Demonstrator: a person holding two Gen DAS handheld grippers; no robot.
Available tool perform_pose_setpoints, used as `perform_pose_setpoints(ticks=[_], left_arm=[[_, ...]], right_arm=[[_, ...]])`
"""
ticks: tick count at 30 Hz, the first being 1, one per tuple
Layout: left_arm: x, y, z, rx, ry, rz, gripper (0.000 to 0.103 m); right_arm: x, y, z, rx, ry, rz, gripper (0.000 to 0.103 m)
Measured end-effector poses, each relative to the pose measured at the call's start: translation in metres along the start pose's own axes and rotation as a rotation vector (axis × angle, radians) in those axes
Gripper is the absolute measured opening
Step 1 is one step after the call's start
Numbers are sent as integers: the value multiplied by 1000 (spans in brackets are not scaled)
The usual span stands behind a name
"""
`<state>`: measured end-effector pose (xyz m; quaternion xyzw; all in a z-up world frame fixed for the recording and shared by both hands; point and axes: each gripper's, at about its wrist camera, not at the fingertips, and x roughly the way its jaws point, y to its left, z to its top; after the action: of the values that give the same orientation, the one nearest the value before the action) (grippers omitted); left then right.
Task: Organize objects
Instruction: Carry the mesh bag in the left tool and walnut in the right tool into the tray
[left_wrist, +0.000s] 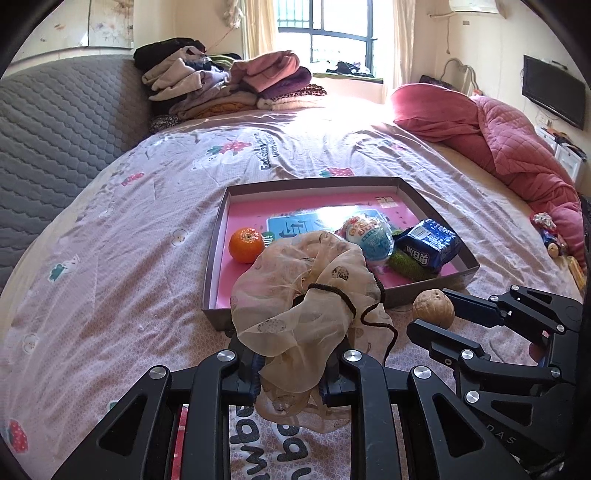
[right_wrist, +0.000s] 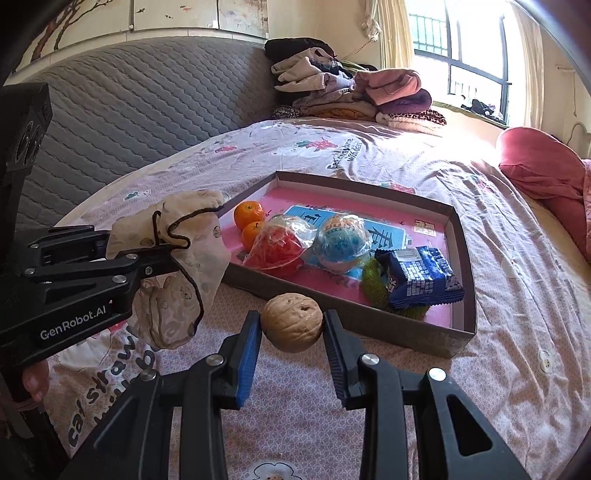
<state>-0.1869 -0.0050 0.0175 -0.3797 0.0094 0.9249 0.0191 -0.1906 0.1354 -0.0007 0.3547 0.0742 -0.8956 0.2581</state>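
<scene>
My left gripper (left_wrist: 291, 363) is shut on a beige sheer drawstring pouch (left_wrist: 306, 295) and holds it above the bed, just in front of the shallow box's near-left corner; the pouch also shows in the right wrist view (right_wrist: 177, 258). My right gripper (right_wrist: 291, 325) is shut on a walnut (right_wrist: 291, 321) and holds it near the front wall of the box (right_wrist: 458, 229); the walnut also shows in the left wrist view (left_wrist: 433, 308). The box has a pink floor and holds tangerines (right_wrist: 249, 214), a red mesh bag (right_wrist: 275, 247), a blue-wrapped ball (right_wrist: 343, 240) and a blue snack packet (right_wrist: 417, 277).
The box sits on a bed with a pale printed sheet (left_wrist: 110, 240). A grey quilted headboard (right_wrist: 129, 99) is to the left, a stack of folded clothes (left_wrist: 229, 81) at the back, a red quilt (left_wrist: 509, 140) at the right. Small items (left_wrist: 550, 236) lie by the quilt.
</scene>
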Motion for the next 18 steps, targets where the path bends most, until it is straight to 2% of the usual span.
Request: perform_pose_setpoints(ticks=[18], left_arm=[[-16,2,22,1,-41,0,23]], right_arm=[[-33,-8,33,15,-93,-16,35]])
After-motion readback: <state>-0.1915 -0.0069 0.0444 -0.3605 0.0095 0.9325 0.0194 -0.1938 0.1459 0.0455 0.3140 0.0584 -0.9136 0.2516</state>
